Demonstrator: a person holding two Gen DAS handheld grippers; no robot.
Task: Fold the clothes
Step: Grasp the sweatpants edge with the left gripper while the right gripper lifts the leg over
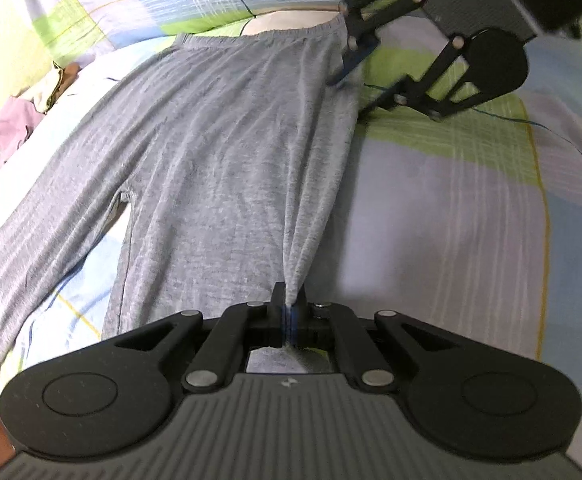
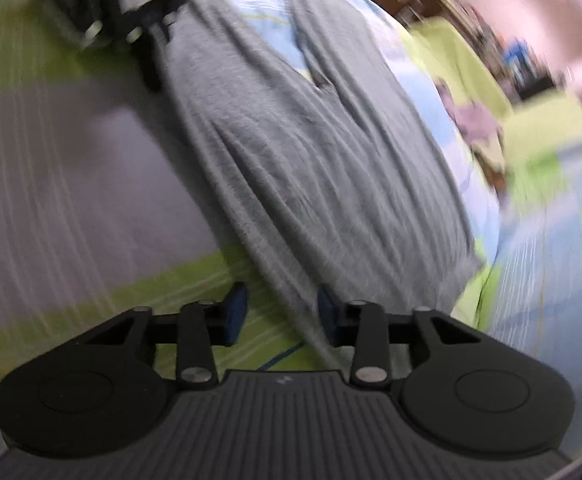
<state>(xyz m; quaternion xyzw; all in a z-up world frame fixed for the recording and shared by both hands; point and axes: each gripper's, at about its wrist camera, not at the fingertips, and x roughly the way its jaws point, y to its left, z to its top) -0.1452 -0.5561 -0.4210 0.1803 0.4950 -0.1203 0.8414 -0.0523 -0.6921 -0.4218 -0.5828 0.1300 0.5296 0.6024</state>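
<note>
The grey shirt (image 1: 219,152) lies flat on the plaid bed (image 1: 451,208), its long axis running from the left hand-held gripper (image 1: 289,312), clamped on its near edge, toward the far hem beside the spread-jawed right hand-held gripper (image 2: 279,312), whose view is motion-blurred.

Two wrist views facing each other along one garment

The grey garment (image 1: 227,160) is viewed closely from one end by the left wrist camera, with the right gripper (image 1: 361,80) seen at 1 o'clock; from the opposite end it is viewed, blurred, by the right wrist camera, with the left gripper (image 2: 153,36) at 11 o'clock.
</note>
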